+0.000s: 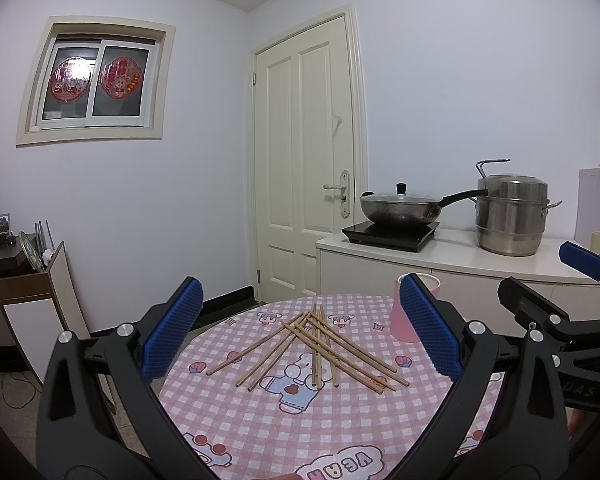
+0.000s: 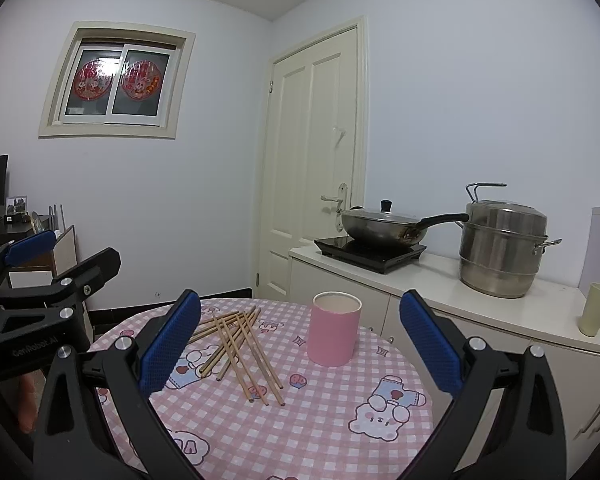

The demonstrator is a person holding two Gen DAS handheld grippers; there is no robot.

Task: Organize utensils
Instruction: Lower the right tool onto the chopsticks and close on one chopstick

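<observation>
Several wooden chopsticks [image 1: 312, 350] lie crossed in a loose pile on the round table with a pink checked cloth [image 1: 260, 420]. The same pile of chopsticks [image 2: 240, 348] shows left of centre in the right wrist view. A pink cylindrical cup [image 2: 333, 334] stands upright to their right, open and empty as far as I can see; in the left wrist view the pink cup [image 1: 400, 320] is partly hidden behind a blue finger pad. My left gripper [image 1: 300, 324] hangs open above the table, nothing between its fingers. My right gripper [image 2: 300, 336] is open too, framing the cup.
A white counter [image 2: 480, 300] behind the table carries an induction hob with a lidded wok [image 2: 384, 228], a steel steamer pot [image 2: 500, 248] and a pale green cup [image 2: 596, 308]. A closed door [image 2: 312, 160] stands behind. A desk and shelf [image 1: 32, 280] sit at left.
</observation>
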